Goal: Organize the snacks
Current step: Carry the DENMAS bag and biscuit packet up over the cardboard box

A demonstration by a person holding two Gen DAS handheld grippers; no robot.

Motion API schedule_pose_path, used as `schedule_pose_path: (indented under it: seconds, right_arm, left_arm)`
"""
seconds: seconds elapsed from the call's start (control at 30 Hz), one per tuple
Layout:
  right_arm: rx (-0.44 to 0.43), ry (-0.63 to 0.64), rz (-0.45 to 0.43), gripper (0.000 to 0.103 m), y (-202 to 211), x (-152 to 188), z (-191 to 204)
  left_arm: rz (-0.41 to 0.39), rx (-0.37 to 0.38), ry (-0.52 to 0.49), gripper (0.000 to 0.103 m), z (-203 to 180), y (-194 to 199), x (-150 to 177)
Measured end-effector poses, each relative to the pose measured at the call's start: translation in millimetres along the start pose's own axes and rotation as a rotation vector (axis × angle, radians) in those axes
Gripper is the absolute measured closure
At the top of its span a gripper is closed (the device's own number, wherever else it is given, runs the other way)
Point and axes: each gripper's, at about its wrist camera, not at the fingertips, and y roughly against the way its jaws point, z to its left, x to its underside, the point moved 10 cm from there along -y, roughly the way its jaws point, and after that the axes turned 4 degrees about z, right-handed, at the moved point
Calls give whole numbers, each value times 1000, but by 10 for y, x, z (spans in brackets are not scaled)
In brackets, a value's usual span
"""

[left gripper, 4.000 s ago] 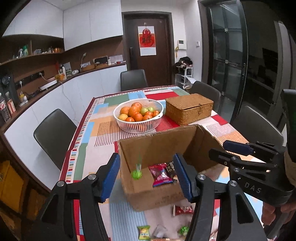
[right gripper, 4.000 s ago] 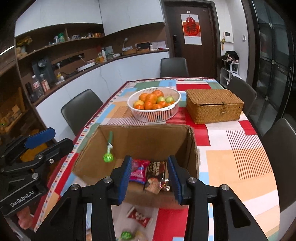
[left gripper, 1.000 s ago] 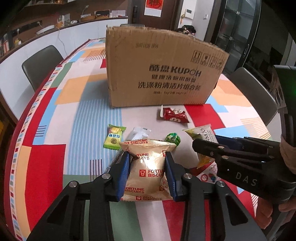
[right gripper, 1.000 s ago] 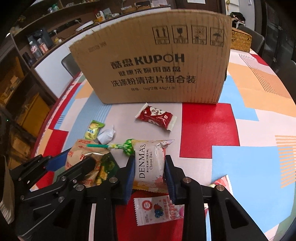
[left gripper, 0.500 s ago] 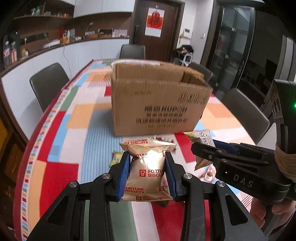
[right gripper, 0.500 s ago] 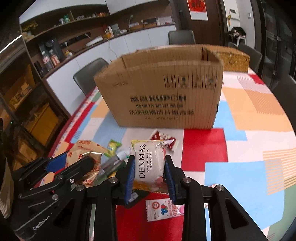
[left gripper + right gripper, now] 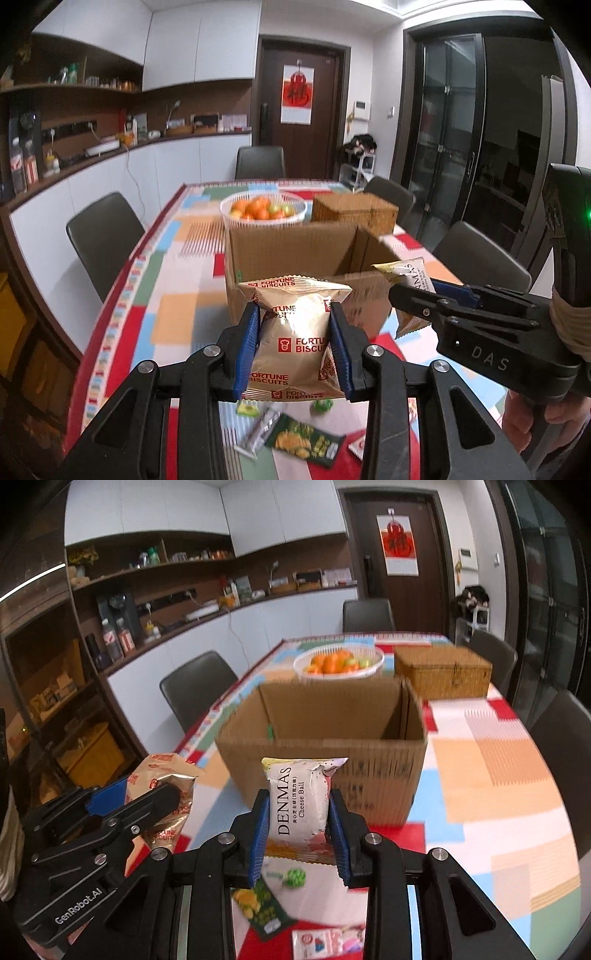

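Each camera sits just behind its own gripper and looks forward and slightly down along the two fingers, above the near end of the surface (image 7: 177, 317). Both face the open cardboard box (image 7: 295, 254) close ahead, with the fruit basket (image 7: 338, 664), wicker box (image 7: 443, 675) and door (image 7: 299, 110) beyond. The left view catches the right gripper (image 7: 410, 299) at its right edge; the right view catches the left gripper (image 7: 155, 790) at its left.

black tool (image 7: 293, 347), blue pads (image 7: 246, 347), silver screws
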Motion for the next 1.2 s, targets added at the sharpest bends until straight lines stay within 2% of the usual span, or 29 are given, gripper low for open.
schedule_pose_path:
  seconds: [0.23, 0.33, 0.53, 0.67, 0.83, 1.03, 1.07, 1.1, 1.13, 1.17, 1.2]
  right_arm:
    - [14, 28, -83, 71, 140, -448, -6]
    - [22, 39, -88, 71, 98, -586, -26]
    - [42, 41, -58, 71, -118, -842, -133]
    - [20, 42, -33, 71, -299, -956, -174]
    - [1, 37, 14, 71, -584, -1055, -229]
    - [39, 39, 64, 71, -842, -1062, -368]
    - [43, 38, 68, 71, -872, -1067, -381]
    - [50, 37, 70, 71, -905, -1081, -401]
    - [64, 36, 69, 68, -926, -1091, -424]
    - [80, 34, 70, 60, -933, -1091, -450]
    - [99, 36, 65, 56, -930, -1090, -473]
  left_arm:
    - [-47, 8, -8, 66, 11, -40, -388]
    - [-50, 3, -10, 66, 35, -118, -534]
    - [-35, -20, -36, 66, 87, -372, -774]
    - [-19, -25, -47, 66, 115, -594, -884]
    - [33, -7, -20, 66, 169, -918, -944]
    - [91, -17, -27, 65, 169, -1221, -979]
    - [96, -26, -32, 63, 169, -1247, -992]
    - [100, -44, -36, 53, 178, -1270, -1013]
    - [99, -56, -38, 48, 188, -1266, -1028]
    - [86, -61, -40, 46, 194, -1234, -1035]
    - [80, -63, -43, 46, 202, -1210, -1032]
